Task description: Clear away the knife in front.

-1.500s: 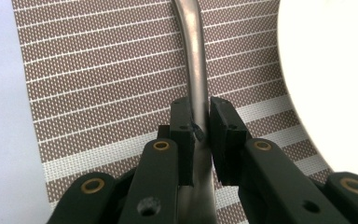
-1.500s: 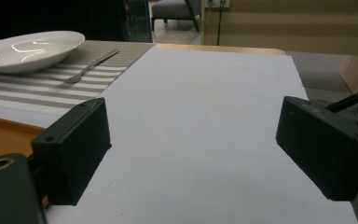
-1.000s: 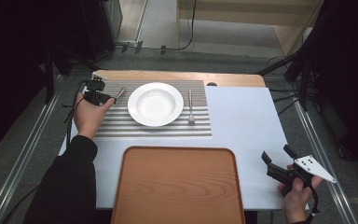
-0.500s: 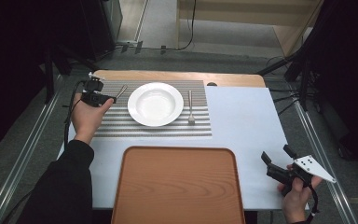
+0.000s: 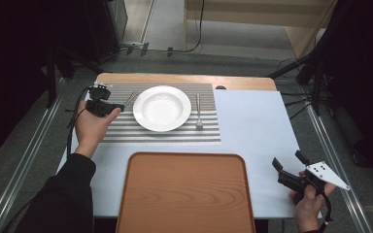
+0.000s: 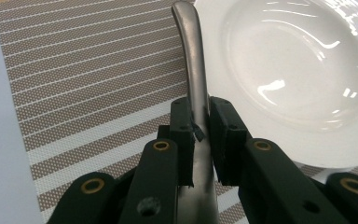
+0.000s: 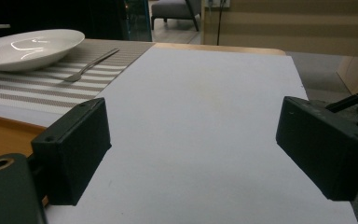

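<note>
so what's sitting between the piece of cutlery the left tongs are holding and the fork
The white plate lies between them on the striped placemat: the held utensil is at its left, the fork at its right, as the high view shows.

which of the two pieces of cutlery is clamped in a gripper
The metal utensil left of the white plate, pinched by its handle in the left gripper. The fork right of the plate lies untouched on the striped placemat.

No readable text, labels or nos. anywhere. Plate point(image 5: 161, 108), striped placemat point(image 5: 126, 133), tray point(image 5: 184, 194): all unmarked.
</note>
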A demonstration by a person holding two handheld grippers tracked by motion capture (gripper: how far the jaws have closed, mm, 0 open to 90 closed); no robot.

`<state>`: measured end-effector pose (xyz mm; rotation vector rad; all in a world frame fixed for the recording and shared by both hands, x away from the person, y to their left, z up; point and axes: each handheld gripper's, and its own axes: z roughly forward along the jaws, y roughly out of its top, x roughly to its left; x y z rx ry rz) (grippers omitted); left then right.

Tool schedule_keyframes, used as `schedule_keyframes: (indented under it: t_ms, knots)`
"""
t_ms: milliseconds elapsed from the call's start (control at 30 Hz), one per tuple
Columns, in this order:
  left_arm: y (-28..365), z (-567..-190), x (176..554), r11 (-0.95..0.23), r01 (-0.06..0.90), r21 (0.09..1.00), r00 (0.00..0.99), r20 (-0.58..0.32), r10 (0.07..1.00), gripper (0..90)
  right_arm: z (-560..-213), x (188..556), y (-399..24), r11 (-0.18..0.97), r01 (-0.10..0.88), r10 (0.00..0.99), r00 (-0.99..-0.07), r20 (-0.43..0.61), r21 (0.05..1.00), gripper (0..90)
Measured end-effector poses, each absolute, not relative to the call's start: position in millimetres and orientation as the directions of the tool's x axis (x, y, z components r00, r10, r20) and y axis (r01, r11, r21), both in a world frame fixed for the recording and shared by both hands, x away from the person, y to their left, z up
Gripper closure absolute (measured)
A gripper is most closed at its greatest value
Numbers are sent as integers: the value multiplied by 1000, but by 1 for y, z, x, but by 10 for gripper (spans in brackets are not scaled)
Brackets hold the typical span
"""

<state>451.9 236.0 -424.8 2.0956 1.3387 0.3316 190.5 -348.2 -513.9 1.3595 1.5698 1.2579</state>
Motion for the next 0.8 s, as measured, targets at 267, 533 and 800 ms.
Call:
schedule_keyframes:
  t_ms: [267,533,800]
  knots:
    - [238,-425,438,-300,712,635,482,-131,867,797,-514,190,-348,-23,297,975,-204,87,955,91]
    - [238,-426,421,-317,689,651,508,-122,852,797,-514,190,-348,-22,297,975,-203,85,954,91]
    - [233,-426,404,-338,669,662,535,-113,837,797,-514,191,-348,-21,298,976,-200,84,954,91]
